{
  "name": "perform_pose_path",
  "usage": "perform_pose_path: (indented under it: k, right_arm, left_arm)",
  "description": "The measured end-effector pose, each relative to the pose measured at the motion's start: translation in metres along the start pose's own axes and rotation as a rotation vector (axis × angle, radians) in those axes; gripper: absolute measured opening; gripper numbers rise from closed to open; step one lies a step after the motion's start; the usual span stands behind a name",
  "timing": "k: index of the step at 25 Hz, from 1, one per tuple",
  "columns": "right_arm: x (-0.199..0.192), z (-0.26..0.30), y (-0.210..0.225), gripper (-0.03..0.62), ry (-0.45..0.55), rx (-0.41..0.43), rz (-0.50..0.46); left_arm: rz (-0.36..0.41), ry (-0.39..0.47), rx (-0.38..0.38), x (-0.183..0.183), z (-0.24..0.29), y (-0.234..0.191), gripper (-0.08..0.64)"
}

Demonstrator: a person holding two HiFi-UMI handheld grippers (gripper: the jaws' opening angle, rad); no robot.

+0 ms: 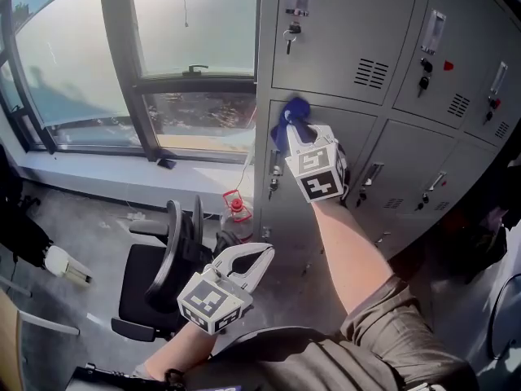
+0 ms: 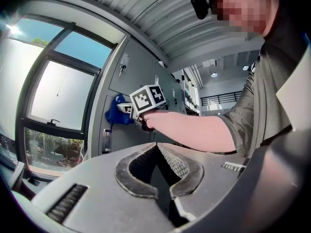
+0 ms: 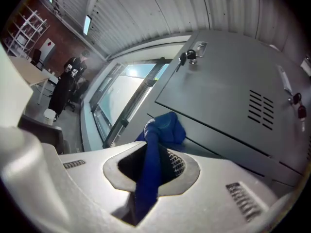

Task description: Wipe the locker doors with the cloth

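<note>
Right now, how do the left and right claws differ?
The left claw is shut on nothing; the right claw is shut on the blue cloth. The left claw hangs low, away from the lockers; the right claw is up high, holding the cloth against a locker door. Both are hand-held and carry marker cubes.

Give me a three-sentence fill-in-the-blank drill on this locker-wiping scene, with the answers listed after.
1. The right tongs are shut on a ____ cloth.
2. The cloth is bunched against the top of a grey ____ door.
3. The left tongs, held low with their tips together, grip ____.

Missing words: blue; locker; nothing.
</note>
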State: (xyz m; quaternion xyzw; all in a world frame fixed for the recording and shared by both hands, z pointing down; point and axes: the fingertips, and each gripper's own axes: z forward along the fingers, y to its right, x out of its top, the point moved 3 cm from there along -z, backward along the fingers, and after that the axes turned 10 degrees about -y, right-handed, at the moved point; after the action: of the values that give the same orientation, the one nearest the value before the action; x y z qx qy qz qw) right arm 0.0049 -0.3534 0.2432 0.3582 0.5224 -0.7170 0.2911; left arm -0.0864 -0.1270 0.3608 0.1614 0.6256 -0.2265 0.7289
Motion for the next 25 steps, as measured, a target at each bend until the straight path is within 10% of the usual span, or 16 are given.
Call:
perform_pose_path:
  k: [17, 25]
  right_arm:
    - [-0.1, -0.055, 0.121, 0.057, -0.079, -0.154, 0.083]
    - [-0.085, -0.05, 0.079, 0.057, -0.018, -0.055, 0.08]
  left_arm:
    - [0.034, -0.022, -0.066, 0.014, 0.051, 0.039, 0.009]
    - [0.029, -0.026, -0.051, 0.011, 0.051, 0.04, 0.009]
